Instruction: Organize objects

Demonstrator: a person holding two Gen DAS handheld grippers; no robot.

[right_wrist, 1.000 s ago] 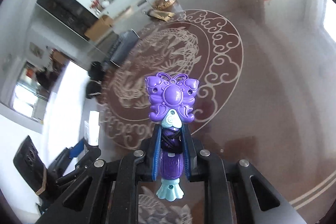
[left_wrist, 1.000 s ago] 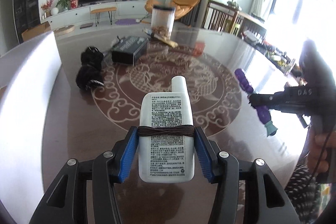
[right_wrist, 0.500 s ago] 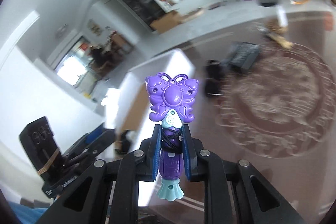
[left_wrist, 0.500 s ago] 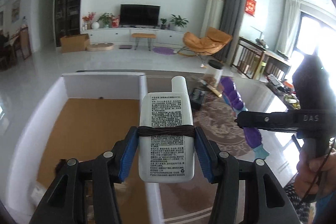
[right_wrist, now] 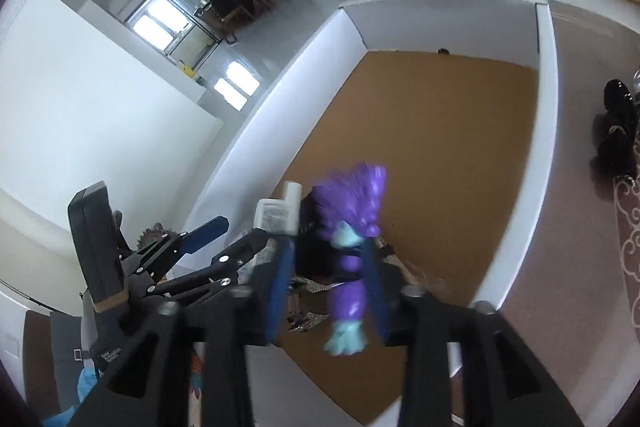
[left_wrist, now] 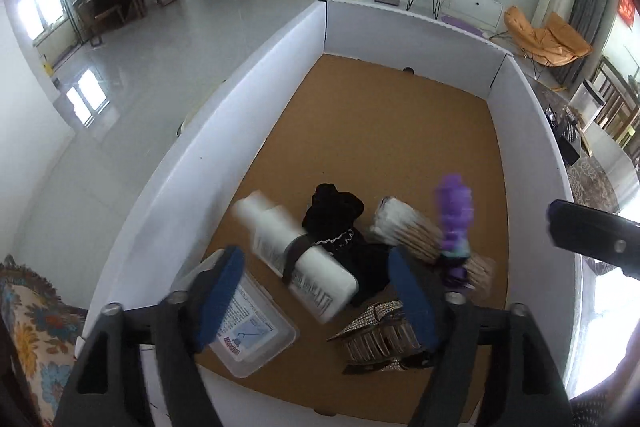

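**Both items released over the white box; both grippers opening**

The left gripper (left_wrist: 316, 291) is seen above a white-walled box (left_wrist: 248, 99) with a brown cork-coloured floor. Its blue pads stand wide apart and the jaws are opening. The white bottle (left_wrist: 296, 255), banded by a dark hair tie, is blurred and tilted between the pads, touched by neither. Whether it has reached the floor of the box cannot be told.

The right gripper (right_wrist: 328, 291) is recorded over the same box, near its right-hand wall. Its jaws are opening to a moderate gap. The purple butterfly toy (right_wrist: 352, 227) is blurred between the blue pads and appears free of them; contact with the right-hand pad cannot be ruled out. In the left wrist view the same toy (left_wrist: 454, 223) is seen upright and smeared over the contents of the box.

Items noted in the near end of the box:
- a black fabric item (left_wrist: 336, 223), just beside the bottle;
- a bundle of cotton swabs (left_wrist: 404, 227), beside the toy;
- a clear plastic case (left_wrist: 252, 331) with a blue-printed label, against the left wall;
- a rhinestone hair clip (left_wrist: 380, 335), near the front wall.

The far half of the box floor is bare. A patterned table (right_wrist: 580, 207) lies to the right of the box, and a black object (right_wrist: 616, 131) rests on it.
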